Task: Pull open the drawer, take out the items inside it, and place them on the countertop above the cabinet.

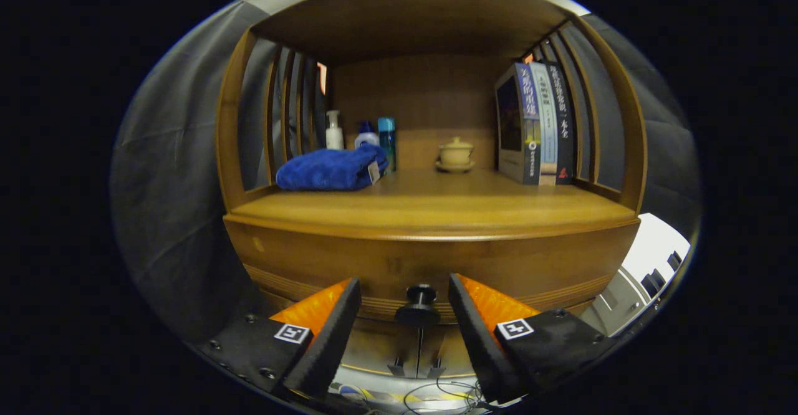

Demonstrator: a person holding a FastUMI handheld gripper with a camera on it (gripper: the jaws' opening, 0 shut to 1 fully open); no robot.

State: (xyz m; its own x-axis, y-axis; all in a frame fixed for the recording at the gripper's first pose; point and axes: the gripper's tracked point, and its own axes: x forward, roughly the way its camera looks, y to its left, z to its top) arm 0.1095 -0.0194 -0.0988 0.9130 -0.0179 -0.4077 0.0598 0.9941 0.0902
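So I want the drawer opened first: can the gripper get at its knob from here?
Probably yes. The gripper is open, and the knob sits between its fingers with nothing in between; closing should catch it.

Gripper [404,290]: fingers spread apart, drawer knob [421,300] between them, untouched. Countertop [430,206] beyond and above. On it: folded towel [330,169] ahead-left, three bottles [363,134] behind the towel; lidded cup [456,153] ahead; upright books [537,125] ahead-right.
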